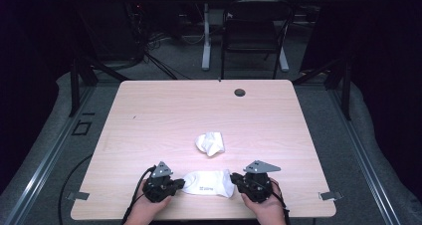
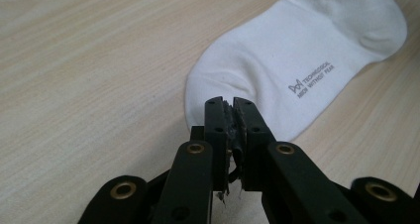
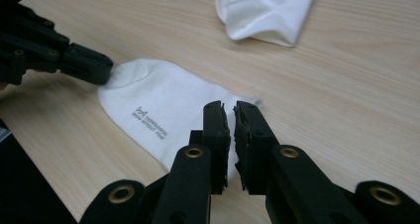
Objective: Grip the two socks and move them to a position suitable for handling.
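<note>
both grippers, left point(image 1: 178, 184) and right point(image 1: 236, 181), stand barely parted at opposite ends of the flat white sock point(image 1: 208, 183), gripping nothing.

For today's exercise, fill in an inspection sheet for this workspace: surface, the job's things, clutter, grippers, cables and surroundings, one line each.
Surface: pale wood table, a round dark grommet near its far edge.
Job's things: flat white sock with grey print lying between the two grippers; crumpled white sock farther back, apart from it.
Clutter: nothing seen.
Grippers: left gripper at one end of the flat sock, jaws almost together; right gripper at the other end, a narrow gap between its jaws, no cloth pinched.
Cables: black cable trails off the table's left side.
Surroundings: dark chair and grey floor beyond.
</note>
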`<state>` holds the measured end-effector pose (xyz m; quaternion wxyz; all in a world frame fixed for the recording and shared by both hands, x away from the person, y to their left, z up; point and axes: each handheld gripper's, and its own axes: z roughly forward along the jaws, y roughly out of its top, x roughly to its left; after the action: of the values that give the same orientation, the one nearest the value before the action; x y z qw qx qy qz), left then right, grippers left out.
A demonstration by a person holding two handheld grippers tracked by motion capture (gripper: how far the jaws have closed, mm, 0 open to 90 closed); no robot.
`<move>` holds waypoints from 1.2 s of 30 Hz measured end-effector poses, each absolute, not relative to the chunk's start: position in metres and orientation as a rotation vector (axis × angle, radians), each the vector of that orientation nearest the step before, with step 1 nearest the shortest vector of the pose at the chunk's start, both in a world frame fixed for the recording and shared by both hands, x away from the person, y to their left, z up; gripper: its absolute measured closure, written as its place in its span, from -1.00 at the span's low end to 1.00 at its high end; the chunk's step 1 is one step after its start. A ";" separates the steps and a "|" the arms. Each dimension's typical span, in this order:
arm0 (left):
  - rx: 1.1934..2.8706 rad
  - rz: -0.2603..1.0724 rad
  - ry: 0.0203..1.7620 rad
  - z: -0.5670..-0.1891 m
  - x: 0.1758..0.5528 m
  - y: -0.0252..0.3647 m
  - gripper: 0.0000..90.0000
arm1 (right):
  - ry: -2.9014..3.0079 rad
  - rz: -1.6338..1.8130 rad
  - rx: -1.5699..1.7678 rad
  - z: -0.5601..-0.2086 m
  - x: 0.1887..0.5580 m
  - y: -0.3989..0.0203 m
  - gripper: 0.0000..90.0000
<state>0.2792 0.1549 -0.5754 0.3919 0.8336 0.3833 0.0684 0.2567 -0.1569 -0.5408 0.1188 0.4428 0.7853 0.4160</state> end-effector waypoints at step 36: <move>2.153 0.200 0.965 -0.579 0.282 0.156 0.94 | 2.390 0.950 1.254 -0.573 0.277 -0.152 0.99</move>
<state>0.2817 0.1561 -0.5793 0.3771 0.8422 0.3773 0.0783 0.2774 -0.1516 -0.5735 0.1397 0.4338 0.8271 0.3288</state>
